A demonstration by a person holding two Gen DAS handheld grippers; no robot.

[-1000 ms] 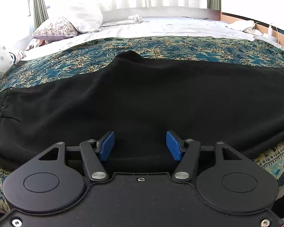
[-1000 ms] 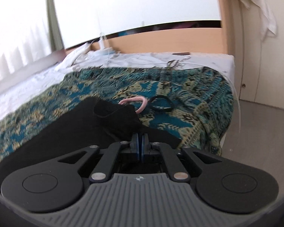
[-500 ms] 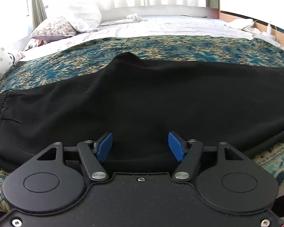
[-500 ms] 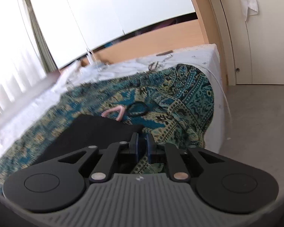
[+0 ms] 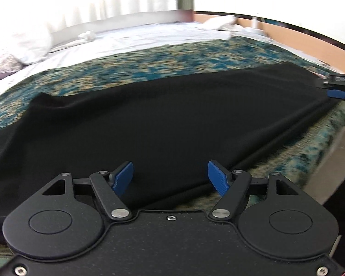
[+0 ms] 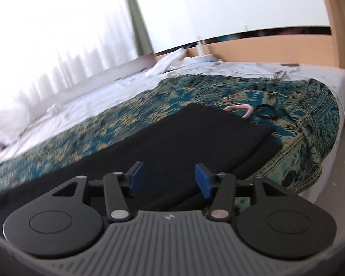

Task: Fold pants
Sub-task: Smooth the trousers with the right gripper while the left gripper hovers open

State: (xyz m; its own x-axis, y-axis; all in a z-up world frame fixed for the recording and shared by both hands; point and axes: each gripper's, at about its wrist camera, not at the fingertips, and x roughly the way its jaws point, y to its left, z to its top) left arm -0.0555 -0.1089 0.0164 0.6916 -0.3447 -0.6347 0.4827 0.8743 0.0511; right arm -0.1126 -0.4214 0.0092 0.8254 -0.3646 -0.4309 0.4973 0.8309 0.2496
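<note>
Currently both grippers unloaded. Left gripper (image 5: 170, 176): jaws wide, just been opening, blue pads (image 5: 123, 179) clear of the cloth, nothing clamped between them. Right gripper (image 6: 170, 179): jaws wide too, just been opening fast from fully closed, nothing pinched. Black pants (image 5: 163, 124) spread flat, lengthwise across the patterned bedspread (image 5: 149, 64), running roughly 8 o'clock to 2 o'clock in the left wrist view. Folded double, leg on leg; lower layer peeking out along the near edge. Cuff end squared off at about 1 o'clock in the right wrist view, just short of a pink loop (image 6: 240, 110) and a black loop (image 6: 266, 112), probably hair ties, too blurred to confirm. White sheet (image 6: 99, 96) beyond the bedspread at 11 o'clock.
</note>
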